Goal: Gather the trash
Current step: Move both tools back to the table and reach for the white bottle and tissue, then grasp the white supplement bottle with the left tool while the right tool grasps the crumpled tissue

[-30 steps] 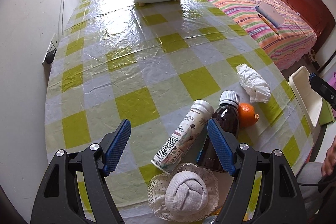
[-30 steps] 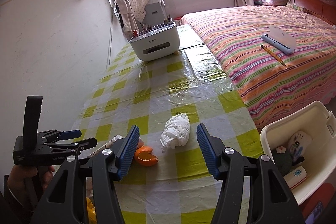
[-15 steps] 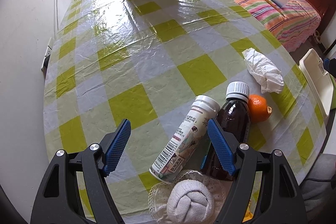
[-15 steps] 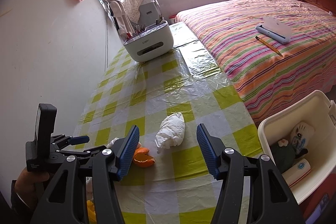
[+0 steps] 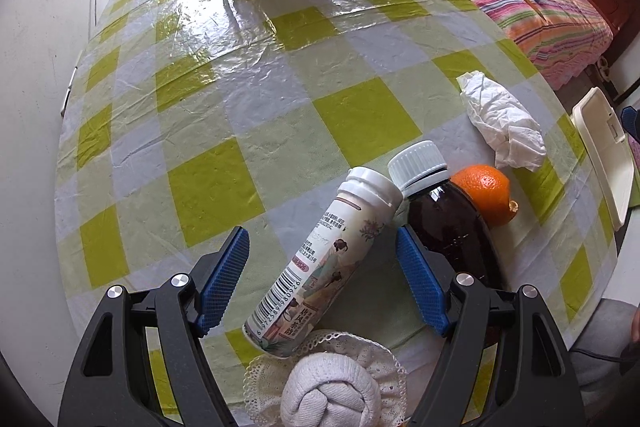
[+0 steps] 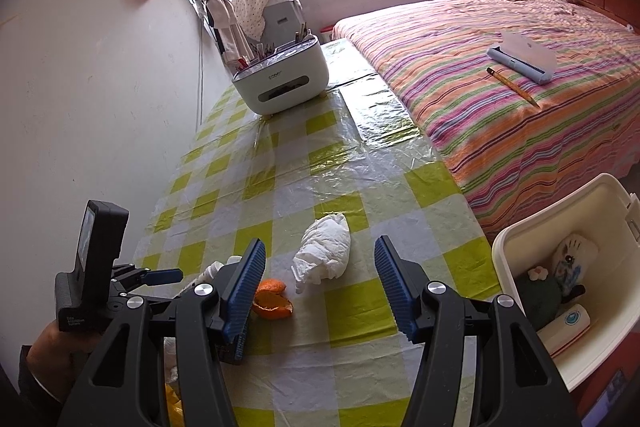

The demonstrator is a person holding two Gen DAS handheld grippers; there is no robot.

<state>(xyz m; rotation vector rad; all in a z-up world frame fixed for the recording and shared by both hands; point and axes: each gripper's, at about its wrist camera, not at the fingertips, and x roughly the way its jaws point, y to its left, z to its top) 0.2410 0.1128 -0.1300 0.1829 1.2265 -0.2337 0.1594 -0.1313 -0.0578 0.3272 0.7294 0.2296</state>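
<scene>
The white drink bottle (image 5: 326, 263), lying slantwise near the table's front edge, is straddled untouched by the closing left gripper (image 5: 322, 281).

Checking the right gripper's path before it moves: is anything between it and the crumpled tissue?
Nothing visible. The crumpled tissue lies on bare tablecloth straight ahead of the open right gripper; the orange peel sits off to the side by one finger.

You have two bottles on the table, one white (image 5: 325, 263) and one brown (image 5: 448, 223), one tissue (image 5: 502, 123), one orange peel (image 5: 486, 193), one rolled sock (image 5: 332, 395), one caddy (image 6: 282, 79) and one bin (image 6: 560, 251) beside the table
</scene>
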